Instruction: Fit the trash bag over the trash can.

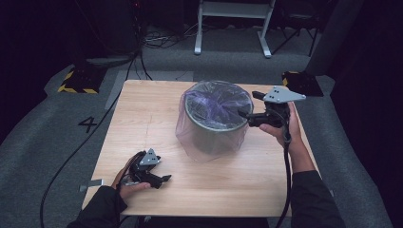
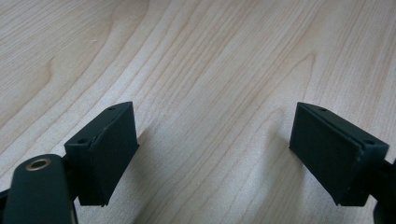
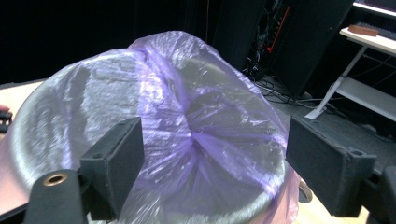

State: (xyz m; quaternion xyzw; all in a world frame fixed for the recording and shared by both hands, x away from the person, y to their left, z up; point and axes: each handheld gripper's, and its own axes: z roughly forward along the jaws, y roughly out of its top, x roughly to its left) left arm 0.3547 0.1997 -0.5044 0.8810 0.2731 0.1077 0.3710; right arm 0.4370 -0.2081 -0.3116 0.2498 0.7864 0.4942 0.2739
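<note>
A round metal bin (image 1: 216, 124) stood on the wooden counter (image 1: 157, 118), a little past the middle and toward the far right, lined with a thin purple plastic bag (image 1: 209, 142) that was stretched over its rim and hung loosely down its outer wall to the counter. In the right gripper view the bag (image 3: 196, 135) lay crumpled across the bin's mouth, puckered toward the centre. The right gripper (image 1: 243, 114) was held level at the bin's right rim, its tip over the edge of the bag; its jaws stood wide apart with the plastic lying between them, and the pads did not press on it. The left gripper (image 1: 165, 178) rested low near the front left of the counter, well apart from the bin, its jaws wide with bare wood between them. Open counter lay to the left and in front of the bin; the far and right edges were closer. Grey carpet floor (image 1: 43, 137) surrounded the counter.
</note>
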